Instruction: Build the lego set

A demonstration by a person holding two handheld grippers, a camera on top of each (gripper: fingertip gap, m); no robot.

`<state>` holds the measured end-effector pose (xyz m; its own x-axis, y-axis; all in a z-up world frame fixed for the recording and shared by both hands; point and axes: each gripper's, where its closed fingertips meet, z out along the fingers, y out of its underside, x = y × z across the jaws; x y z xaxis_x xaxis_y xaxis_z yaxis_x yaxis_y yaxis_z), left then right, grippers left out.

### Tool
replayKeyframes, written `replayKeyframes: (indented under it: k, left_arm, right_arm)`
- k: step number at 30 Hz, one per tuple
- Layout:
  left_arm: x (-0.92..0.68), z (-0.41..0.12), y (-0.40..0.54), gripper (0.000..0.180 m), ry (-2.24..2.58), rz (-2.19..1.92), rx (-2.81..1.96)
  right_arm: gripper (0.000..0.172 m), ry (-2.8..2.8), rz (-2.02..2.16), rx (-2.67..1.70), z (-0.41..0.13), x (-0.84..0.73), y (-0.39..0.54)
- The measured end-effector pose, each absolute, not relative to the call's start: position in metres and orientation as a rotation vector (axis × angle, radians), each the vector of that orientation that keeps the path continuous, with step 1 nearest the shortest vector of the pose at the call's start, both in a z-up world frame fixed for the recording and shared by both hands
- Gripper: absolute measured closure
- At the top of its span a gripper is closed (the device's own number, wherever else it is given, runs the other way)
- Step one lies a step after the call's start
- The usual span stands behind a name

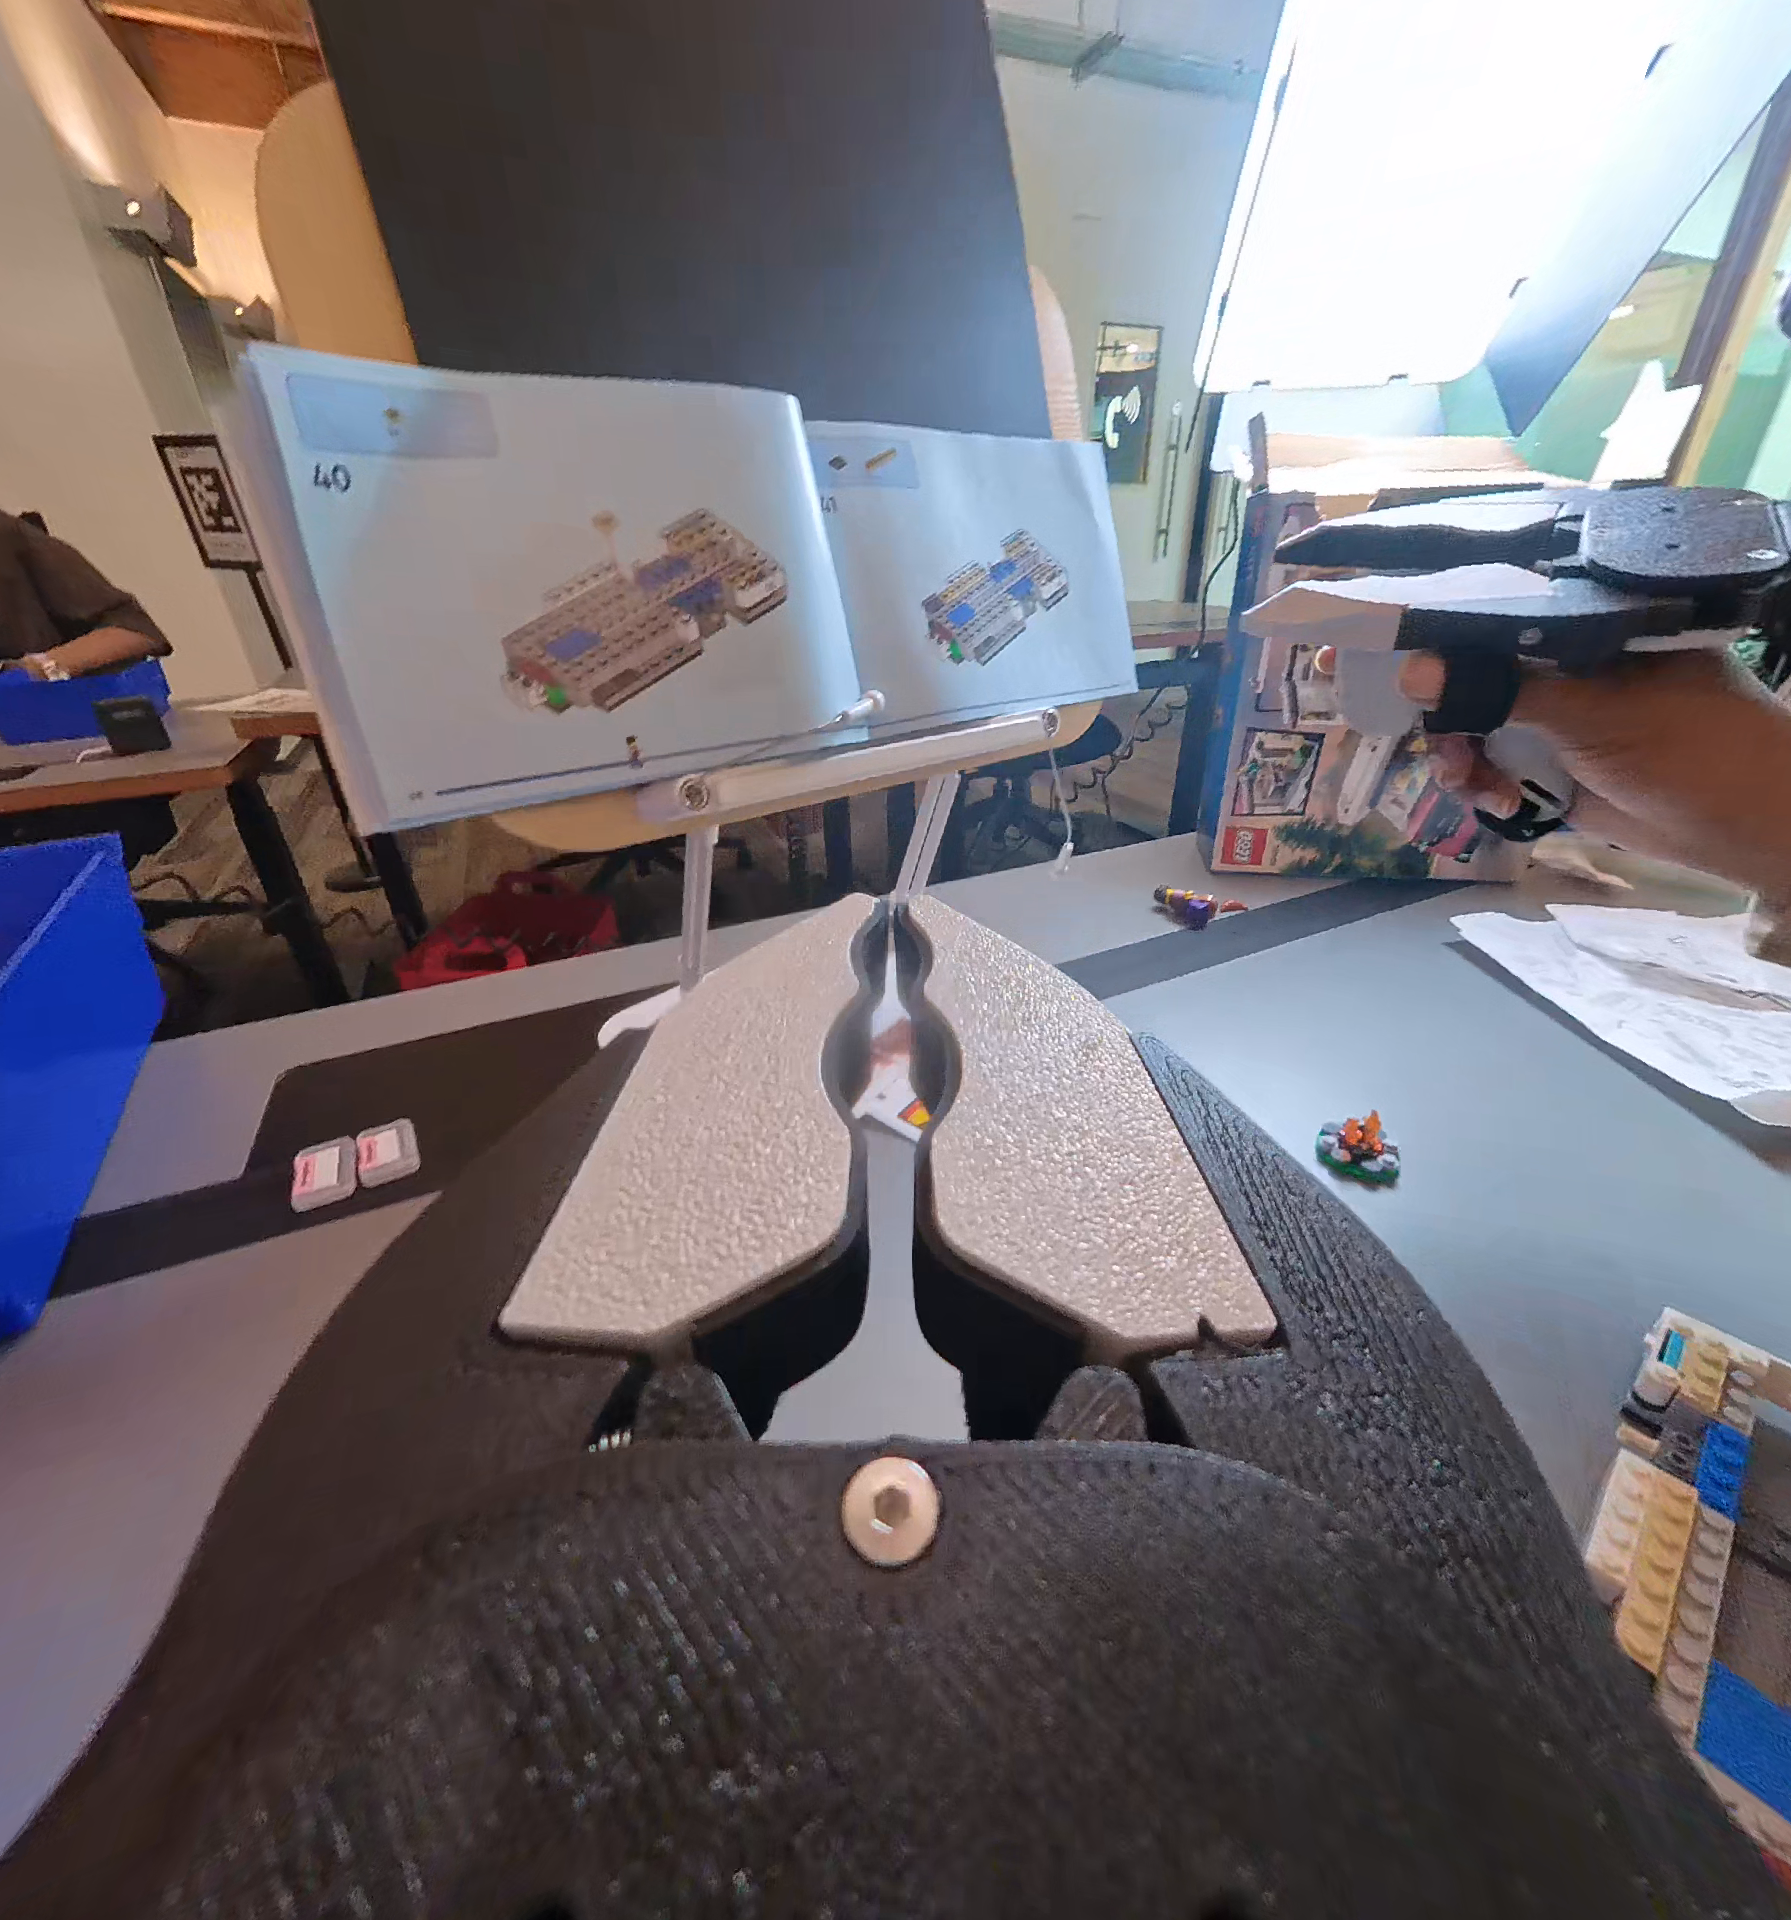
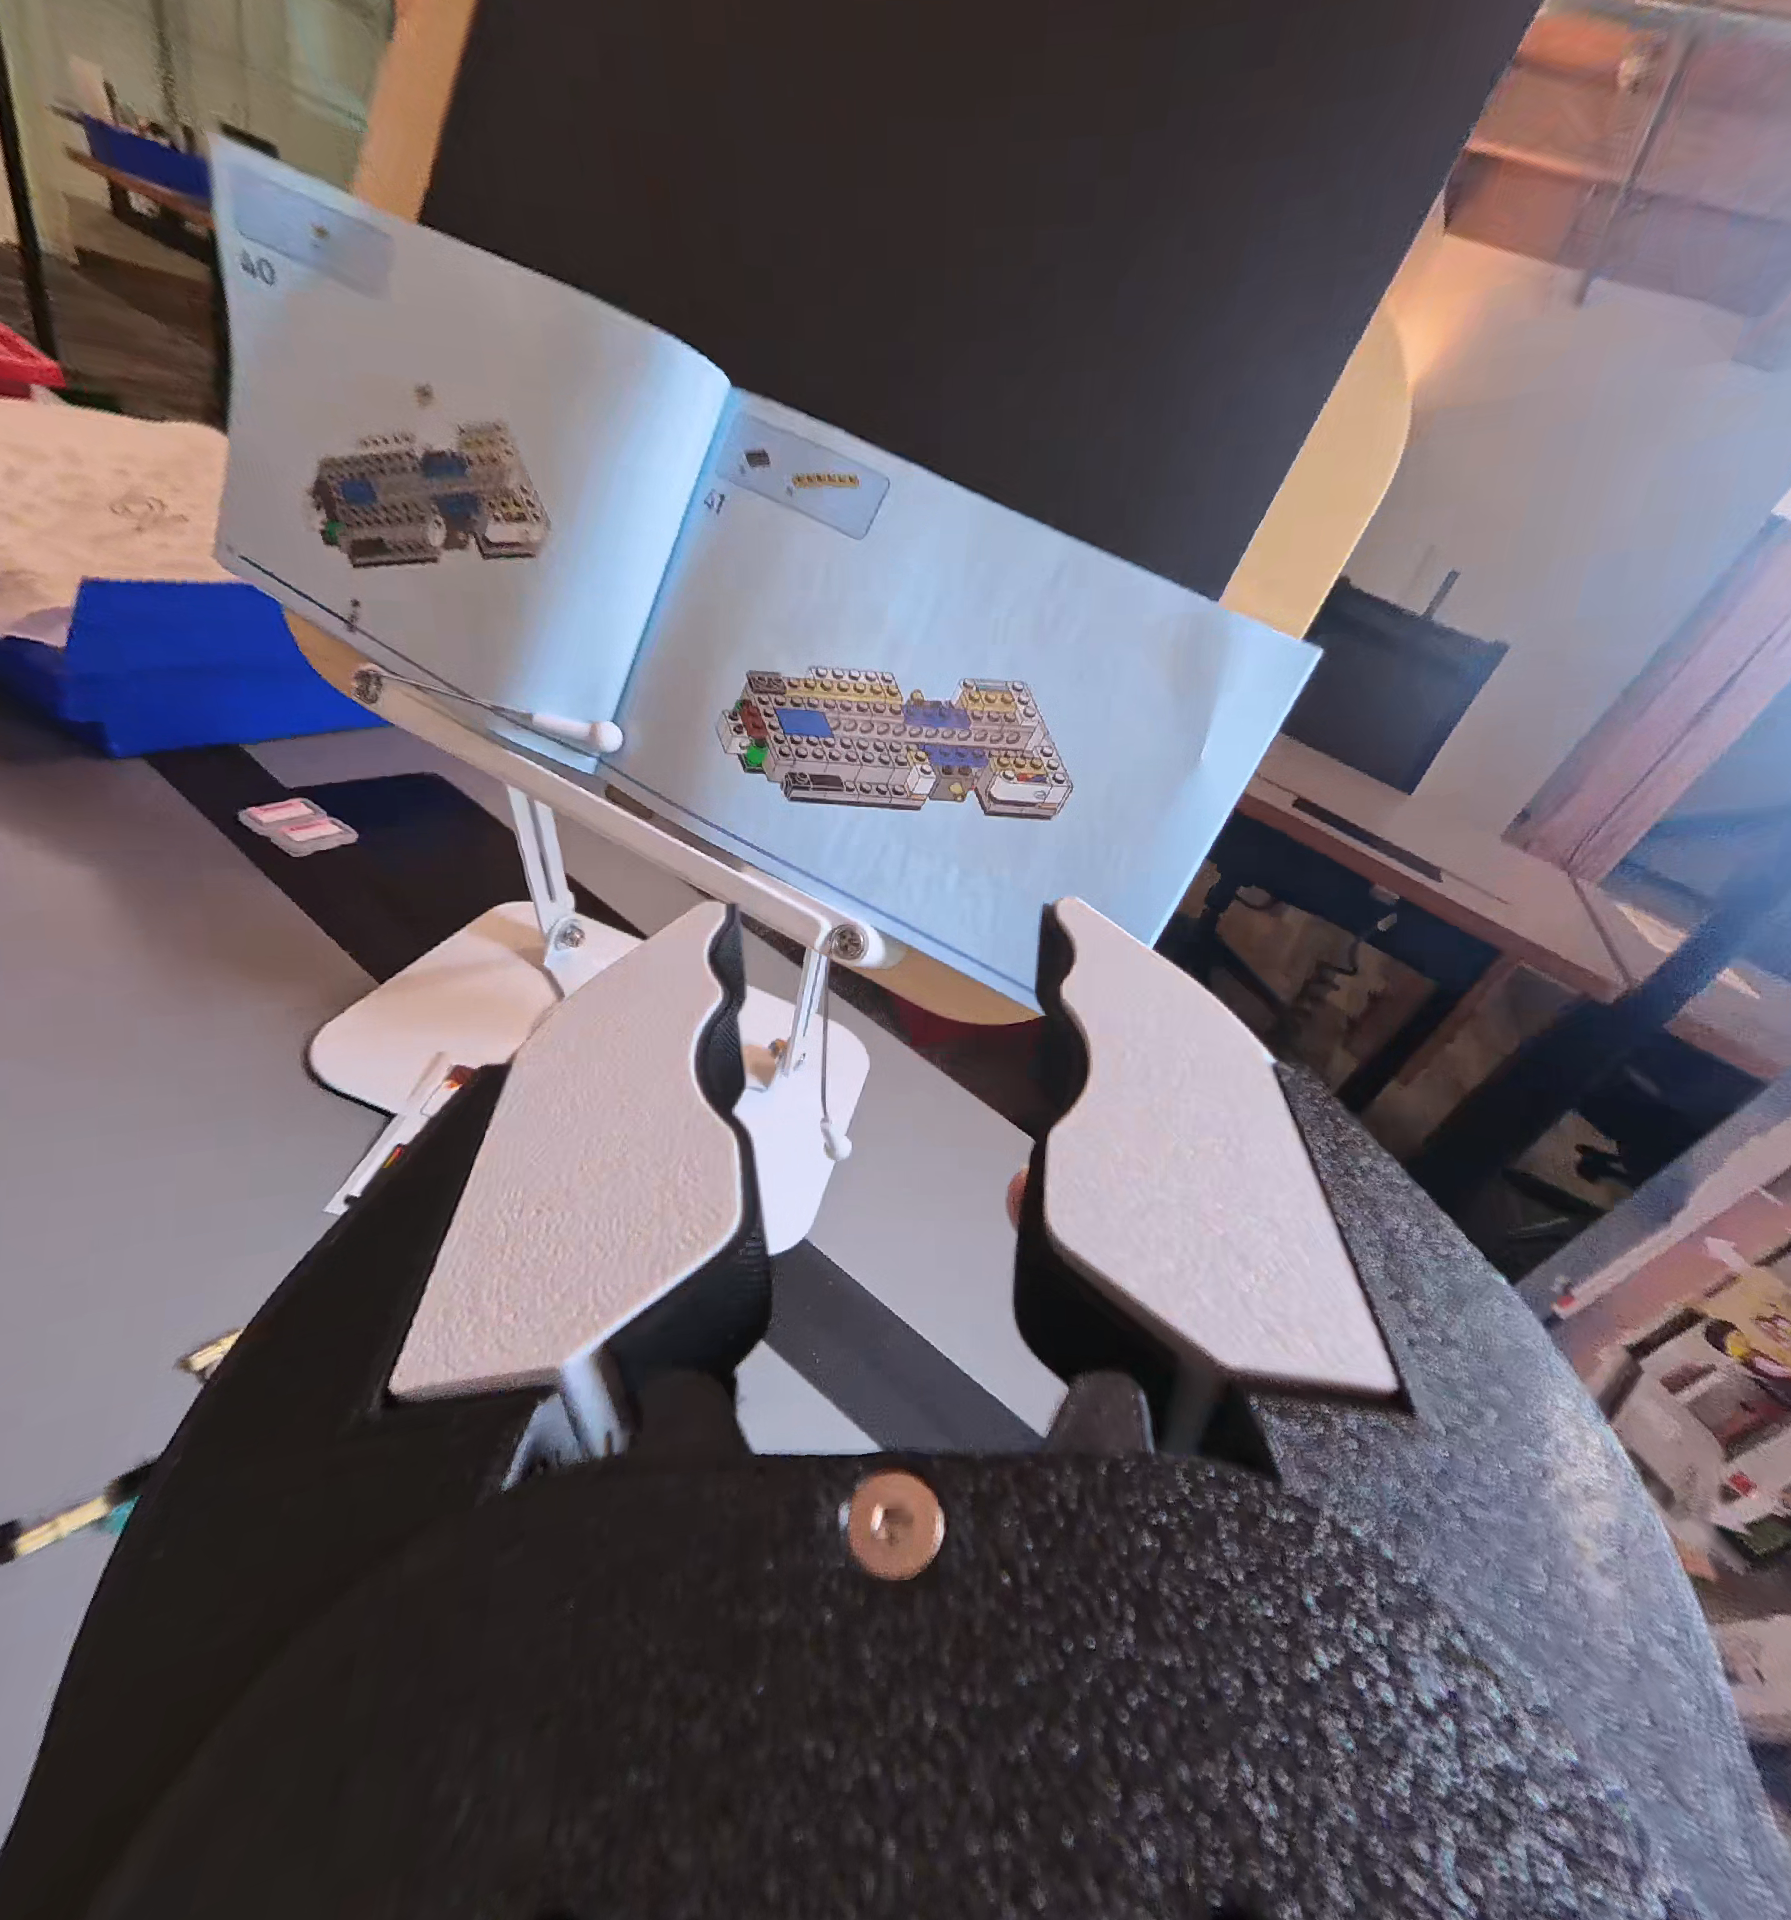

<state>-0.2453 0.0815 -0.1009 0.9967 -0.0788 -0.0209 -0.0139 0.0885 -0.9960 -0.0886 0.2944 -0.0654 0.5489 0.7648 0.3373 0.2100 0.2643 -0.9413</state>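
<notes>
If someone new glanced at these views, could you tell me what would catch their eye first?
Most likely the open instruction booklet on its white stand, upright at the middle of the grey table before a dark panel. Next, the two grippers: the left gripper, jaws shut, low before the stand, and the right gripper, jaws open, raised near the booklet's right page. A blue bin sits far left.

One open instruction booklet (image 1: 683, 582) on one white stand (image 2: 600, 800). Two small pink-and-white tiles (image 1: 356, 1164), one toy box (image 1: 1348, 748). One campfire piece (image 1: 1358, 1145).
</notes>
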Motion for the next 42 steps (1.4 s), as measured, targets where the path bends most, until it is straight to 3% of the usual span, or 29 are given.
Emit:
replayKeyframes:
  k: [11,24,34,39,42]
  left_arm:
    - [-0.253,-0.128,0.088,0.17,0.067,-0.074,-1.55]
    - [-0.242,-0.144,0.093,0.172,0.128,-0.057,-1.596]
    - [-0.239,-0.148,0.095,0.173,0.138,-0.066,-1.609]
    - [-0.234,-0.15,0.095,0.173,0.152,-0.065,-1.617]
    - [-0.232,-0.151,0.095,0.173,0.164,-0.056,-1.621]
  right_arm:
    - [0.098,-1.036,0.264,-1.287,-0.028,-0.136,0.378]
    - [0.103,-0.931,0.265,-1.283,-0.025,-0.135,0.41]
    - [0.146,-1.022,0.309,-1.301,-0.042,-0.143,0.397]
    - [0.112,-0.966,0.29,-1.296,-0.026,-0.137,0.411]
    - [0.118,-0.978,0.316,-1.309,-0.031,-0.141,0.412]
